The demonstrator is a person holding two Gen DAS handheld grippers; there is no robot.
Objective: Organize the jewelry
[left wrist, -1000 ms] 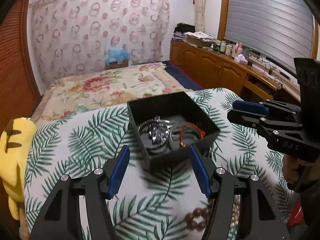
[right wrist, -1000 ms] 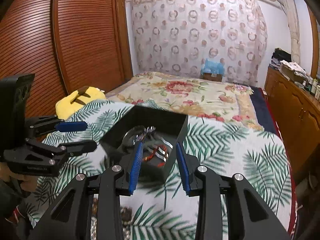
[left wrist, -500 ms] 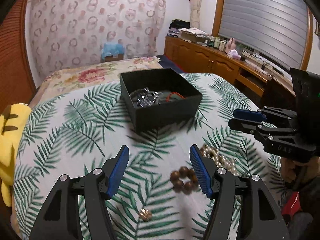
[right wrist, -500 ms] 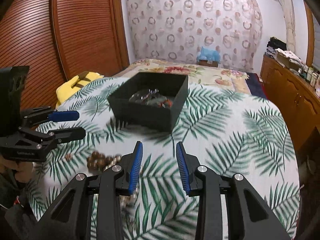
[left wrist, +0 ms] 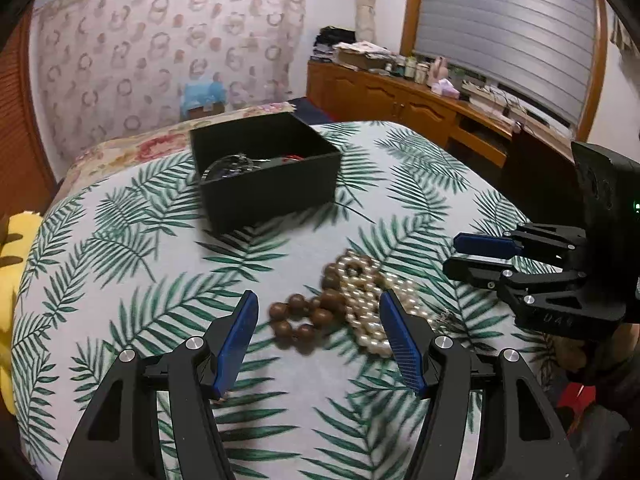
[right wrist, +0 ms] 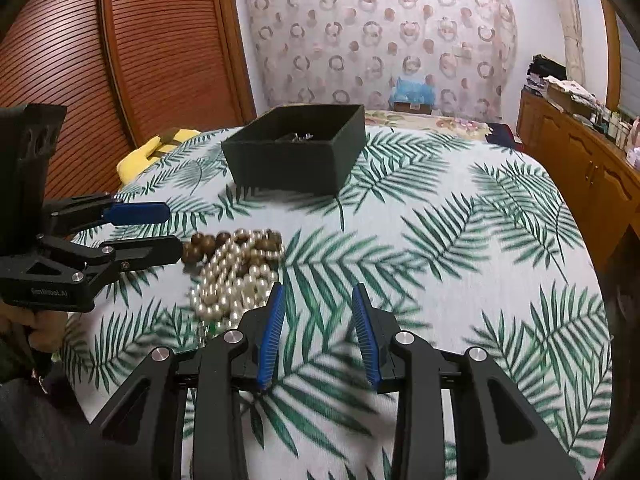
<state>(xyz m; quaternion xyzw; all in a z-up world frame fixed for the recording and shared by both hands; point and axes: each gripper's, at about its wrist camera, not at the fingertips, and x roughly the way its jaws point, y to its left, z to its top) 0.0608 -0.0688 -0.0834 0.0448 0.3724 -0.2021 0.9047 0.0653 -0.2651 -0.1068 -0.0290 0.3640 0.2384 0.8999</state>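
A black open box (left wrist: 264,168) stands on the palm-leaf cloth and holds a silver piece (left wrist: 228,166) and a red bracelet (left wrist: 294,157); it also shows in the right wrist view (right wrist: 298,152). A brown bead bracelet (left wrist: 302,318) and a pearl necklace (left wrist: 368,300) lie tangled in front of it. My left gripper (left wrist: 320,338) is open, low over the brown beads. My right gripper (right wrist: 318,332) is open and empty, just right of the pearls (right wrist: 232,280).
The round table (right wrist: 460,248) is covered with the leaf-print cloth. A yellow plush toy (left wrist: 16,260) sits off its left edge. A bed (left wrist: 132,148) lies behind, wooden cabinets (left wrist: 400,100) to the right, a slatted wardrobe (right wrist: 120,60) to the left.
Both grippers have pulled back from the box and dropped lower. The beads and pearls have come into view between and beside the fingers. Both stay open.
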